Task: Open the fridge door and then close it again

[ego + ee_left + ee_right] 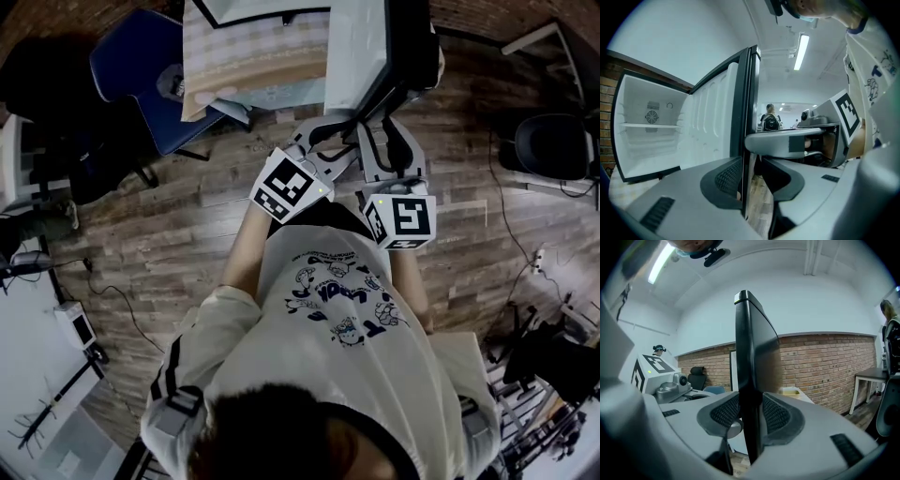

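The fridge stands open; its white inside shows a shelf and a fan, and its top lies ahead of me. The black-edged door is swung out toward me. My right gripper is shut on the door's free edge, with both ribbed pads pressed against it. My left gripper straddles the same edge: the left pad touches it, while the right pad stands apart with floor showing between. From the head view, the left gripper and right gripper sit side by side at the door.
A blue chair stands left of the fridge and a black office chair at the far right. Cables trail over the wood floor. Behind the door run a brick wall and a white table. A person stands far off.
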A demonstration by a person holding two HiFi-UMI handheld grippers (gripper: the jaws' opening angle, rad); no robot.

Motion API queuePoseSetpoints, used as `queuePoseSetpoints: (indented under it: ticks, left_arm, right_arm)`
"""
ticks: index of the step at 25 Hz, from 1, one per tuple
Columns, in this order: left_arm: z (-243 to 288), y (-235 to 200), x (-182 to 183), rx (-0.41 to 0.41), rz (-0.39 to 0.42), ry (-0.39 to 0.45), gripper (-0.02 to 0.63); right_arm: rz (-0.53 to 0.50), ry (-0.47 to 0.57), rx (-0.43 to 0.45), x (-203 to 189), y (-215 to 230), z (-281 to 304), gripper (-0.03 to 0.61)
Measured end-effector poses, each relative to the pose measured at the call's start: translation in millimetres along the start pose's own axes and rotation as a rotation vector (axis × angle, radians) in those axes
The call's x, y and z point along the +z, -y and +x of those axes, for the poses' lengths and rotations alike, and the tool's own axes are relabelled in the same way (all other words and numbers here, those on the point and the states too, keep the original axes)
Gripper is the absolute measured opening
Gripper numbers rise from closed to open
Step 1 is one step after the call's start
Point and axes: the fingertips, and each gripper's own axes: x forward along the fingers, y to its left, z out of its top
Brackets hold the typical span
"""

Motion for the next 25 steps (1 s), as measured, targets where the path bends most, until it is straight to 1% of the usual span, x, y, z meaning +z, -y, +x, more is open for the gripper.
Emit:
queuePoseSetpoints:
  ticks: [11, 13, 17, 25]
  left_arm:
    - [55.0, 34.0, 12.7, -0.168, 0.020, 0.015, 0.138]
    - [62.1, 40.2, 14.4, -0.195, 0.024, 0.014, 0.138]
    - [72.8, 46.2, 15.9, -0.234, 0.031, 0.006, 0.138]
    - [85.8, 50.7, 14.5, -0.269, 0.029, -0.002, 0.138]
  right_arm:
    - [0.006, 0.023, -0.122, 0.1, 64.9, -27.0, 0.143]
    - [0.004, 0.024, -0.126, 0.4, 73.2, -32.1, 0.140]
    - [-0.014, 0.018, -0.105, 1.8, 86.0, -36.8, 0.138]
    - [-0.014, 0.015, -0.127, 1.3, 117.6, -41.9, 0.133]
